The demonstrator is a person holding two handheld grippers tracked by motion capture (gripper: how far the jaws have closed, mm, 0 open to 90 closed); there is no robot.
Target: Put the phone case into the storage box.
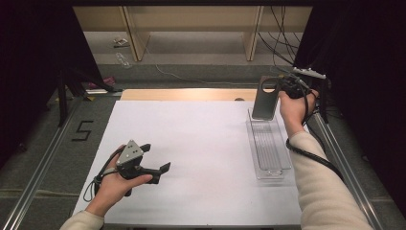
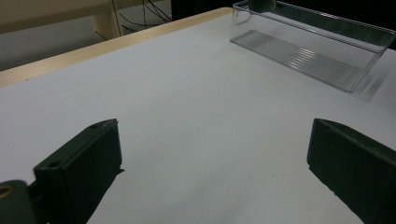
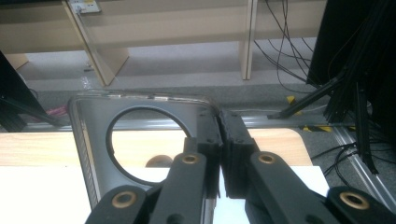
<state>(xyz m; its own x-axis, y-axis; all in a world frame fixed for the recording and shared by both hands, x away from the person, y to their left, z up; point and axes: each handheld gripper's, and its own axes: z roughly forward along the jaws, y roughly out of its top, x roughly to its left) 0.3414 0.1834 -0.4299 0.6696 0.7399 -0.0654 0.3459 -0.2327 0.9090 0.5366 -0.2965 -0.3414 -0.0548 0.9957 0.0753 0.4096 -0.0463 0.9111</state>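
Observation:
A long clear plastic tray [image 1: 275, 168] lies on the right side of the white tabletop [image 1: 201, 143]. At its far end a translucent grey panel [image 1: 265, 104] with a round hole stands upright. My right gripper [image 1: 281, 89] is shut on the panel's top right edge. In the right gripper view the jaws [image 3: 220, 135] pinch the panel [image 3: 93, 135] just right of the hole. My left gripper [image 1: 157, 157] hovers low over the near left of the table, open and holding nothing. In the left gripper view its gripper [image 2: 210, 154] faces the tray [image 2: 327, 35] across bare white surface.
A wooden strip [image 1: 186, 94] borders the table's far edge. Beyond it are wooden shelf legs [image 1: 251, 33] and loose cables [image 1: 280, 38]. Metal rails [image 1: 45, 158] run along both sides, and a black "5" [image 1: 82, 130] is marked at the left.

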